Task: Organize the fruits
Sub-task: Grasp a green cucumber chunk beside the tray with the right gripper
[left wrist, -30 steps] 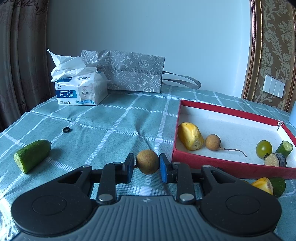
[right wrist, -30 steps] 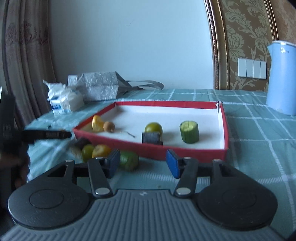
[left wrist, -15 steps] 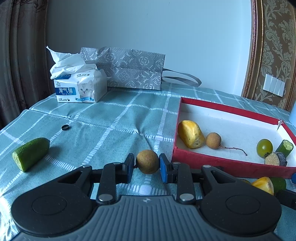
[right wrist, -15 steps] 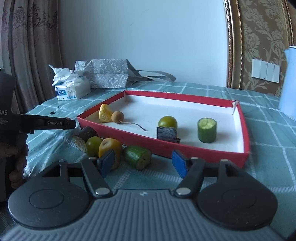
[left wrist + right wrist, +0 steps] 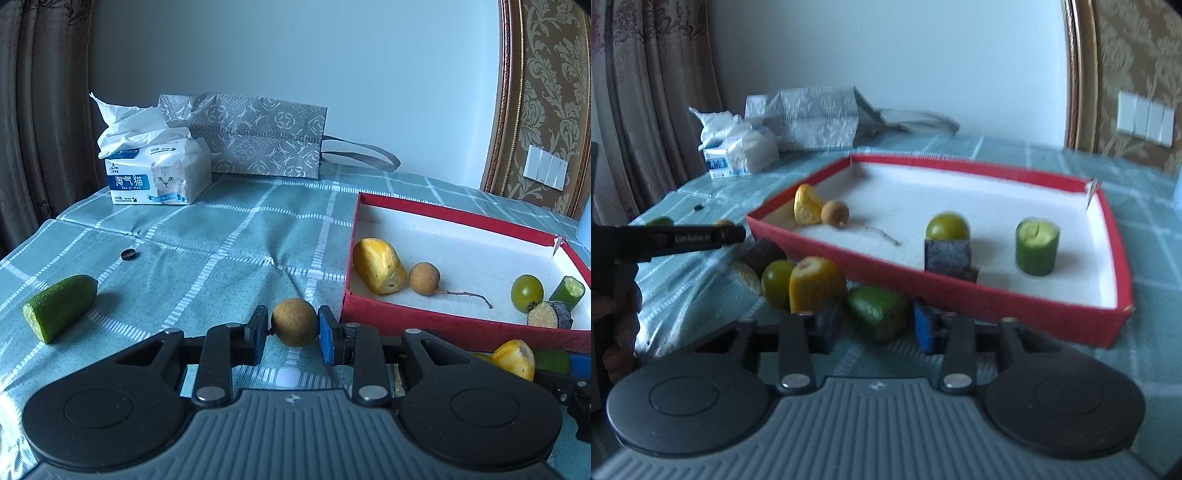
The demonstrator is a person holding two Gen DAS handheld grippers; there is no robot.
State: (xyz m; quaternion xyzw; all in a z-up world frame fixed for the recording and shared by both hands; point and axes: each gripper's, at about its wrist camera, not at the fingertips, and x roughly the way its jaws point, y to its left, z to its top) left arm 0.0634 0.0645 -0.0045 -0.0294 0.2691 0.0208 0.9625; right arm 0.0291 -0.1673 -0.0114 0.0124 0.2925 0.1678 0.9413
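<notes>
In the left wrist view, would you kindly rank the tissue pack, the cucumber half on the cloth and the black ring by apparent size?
1. Tissue pack, largest even though it stands farthest back.
2. Cucumber half, helped by being nearer the camera.
3. Black ring, plainly smallest.

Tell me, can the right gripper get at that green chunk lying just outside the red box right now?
Probably yes. The right gripper is open, its pads either side of the green chunk, nothing between. The yellow piece crowds the left pad and the red box wall sits close behind, so closing looks tight but free.
</notes>
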